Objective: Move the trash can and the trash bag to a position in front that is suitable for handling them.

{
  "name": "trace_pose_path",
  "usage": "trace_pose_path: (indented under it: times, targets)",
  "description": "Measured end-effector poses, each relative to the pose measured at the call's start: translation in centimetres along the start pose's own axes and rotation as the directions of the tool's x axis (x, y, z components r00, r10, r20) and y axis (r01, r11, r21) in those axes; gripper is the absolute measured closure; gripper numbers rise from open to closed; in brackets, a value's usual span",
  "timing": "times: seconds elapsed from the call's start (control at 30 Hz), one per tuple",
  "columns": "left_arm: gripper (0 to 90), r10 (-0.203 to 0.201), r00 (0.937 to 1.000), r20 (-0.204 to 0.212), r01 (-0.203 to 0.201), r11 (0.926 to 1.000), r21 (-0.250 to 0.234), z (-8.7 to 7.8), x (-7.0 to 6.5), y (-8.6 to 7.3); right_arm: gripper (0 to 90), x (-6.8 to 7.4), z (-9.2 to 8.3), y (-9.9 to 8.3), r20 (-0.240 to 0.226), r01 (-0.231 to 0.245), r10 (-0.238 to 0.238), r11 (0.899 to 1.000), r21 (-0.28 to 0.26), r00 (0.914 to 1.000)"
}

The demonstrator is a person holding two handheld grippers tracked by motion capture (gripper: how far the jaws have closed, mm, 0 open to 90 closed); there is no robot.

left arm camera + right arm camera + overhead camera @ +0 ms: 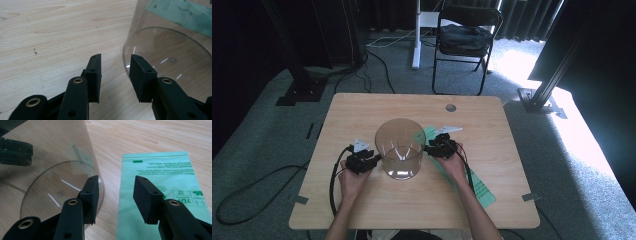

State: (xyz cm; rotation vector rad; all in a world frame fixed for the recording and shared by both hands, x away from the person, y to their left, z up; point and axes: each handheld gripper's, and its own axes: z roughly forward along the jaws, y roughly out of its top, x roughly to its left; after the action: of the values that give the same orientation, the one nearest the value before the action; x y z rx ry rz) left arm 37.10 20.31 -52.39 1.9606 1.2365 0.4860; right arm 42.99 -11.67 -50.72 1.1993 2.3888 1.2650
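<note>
Standing in the middle of the wooden table (362, 210) is a big clear plastic tub (400, 148), round and upright, with its open top facing up. You can see right through it to the wood below. A person holds one gripper on each side of it. The left gripper (373, 161) sits at the tub's left side, down low by the bottom. In the left gripper view its two black jaws are apart with bare wood between them, and the right-hand jaw is right up against the clear wall of the tub (160, 47); I cannot tell if it touches. The left gripper (115, 72) is not squeezing anything. The right gripper (430, 148) sits at the tub's right side. In the right gripper view its jaws are wide apart too, and the left-hand jaw is just beside the tub's curved wall (57, 170), while the other jaw hangs over a green plastic bag (160, 170). The right gripper (117, 195) holds nothing. That green bag (479, 190) lies flat on the table, partly under the person's right hand (453, 165) and reaching behind the tub.
</note>
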Motion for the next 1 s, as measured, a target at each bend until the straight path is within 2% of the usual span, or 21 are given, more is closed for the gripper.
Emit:
trace_pose_path:
  times: [0.17, 0.2, 0.47, 0.67, 0.7, 0.73, 0.77, 0.8, 0.83, 0.9, 0.93, 1.0]
  targets:
    - [65.2, 0.017, 0.9997, 0.019, -0.017, 0.9998, 0.003, -0.4, -0.3, -0.3, 55.6, 0.2, -0.6, -0.6, -0.021, 0.007, -0.007, 1.0, 0.007, 0.9998]
    - [65.2, 0.028, 0.9994, 0.022, -0.028, 0.9996, 0.005, -0.6, -0.5, -0.5, 55.6, 0.4, -0.7, -0.7, -0.021, 0.012, -0.011, 1.0, 0.006, 0.9997]
    - [64.7, 0.036, 0.9988, 0.032, -0.036, 0.9993, 0.013, -1.2, -1.3, -1.0, 55.0, 1.1, -1.4, -1.7, -0.019, 0.037, -0.036, 0.999, 0.034, 0.9992]
    - [57.6, 0.039, 0.9986, 0.035, -0.039, 0.9991, 0.017, -1.4, -1.5, -1.3, 51.8, 1.4, -1.9, -2.4, 0.0, 0.062, -0.062, 0.997, 0.045, 0.9981]
    - [55.8, 0.04, 0.9986, 0.035, -0.041, 0.9987, 0.031, -1.3, -1.2, -1.5, 51.2, 1.8, -2.4, -3.0, 0.053, 0.097, -0.102, 0.992, 0.085, 0.9934]
    - [55.4, 0.038, 0.9988, 0.031, -0.039, 0.9987, 0.032, -1.2, -1.2, -1.5, 51.2, 1.9, -2.6, -3.2, 0.075, 0.111, -0.119, 0.989, 0.099, 0.9901]
    - [55.0, 0.038, 0.9988, 0.031, -0.039, 0.9987, 0.032, -1.2, -1.2, -1.5, 51.2, 1.9, -2.6, -3.2, 0.075, 0.111, -0.119, 0.989, 0.099, 0.9901]
    - [54.7, 0.035, 0.9991, 0.025, -0.036, 0.9988, 0.034, -1.1, -1.1, -1.5, 51.3, 1.9, -3.0, -3.6, 0.108, 0.125, -0.139, 0.985, 0.121, 0.9844]
    - [54.4, 0.035, 0.9991, 0.025, -0.036, 0.9988, 0.034, -1.1, -1.1, -1.5, 51.3, 1.9, -3.0, -3.6, 0.108, 0.125, -0.139, 0.985, 0.121, 0.9844]
    - [54.2, 0.037, 0.9991, 0.019, -0.037, 0.9987, 0.034, -1.1, -1.0, -1.5, 51.5, 1.6, -3.6, -3.9, 0.161, 0.131, -0.152, 0.982, 0.135, 0.9752]
    - [53.8, 0.038, 0.9991, 0.018, -0.039, 0.9986, 0.036, -1.0, -1.0, -1.6, 52.2, 1.0, -4.1, -4.2, 0.186, 0.111, -0.136, 0.984, 0.137, 0.9731]
    - [53.6, 0.038, 0.9991, 0.017, -0.039, 0.9986, 0.036, -1.0, -1.0, -1.6, 53.0, 0.6, -4.4, -4.3, 0.2, 0.094, -0.12, 0.986, 0.139, 0.9723]
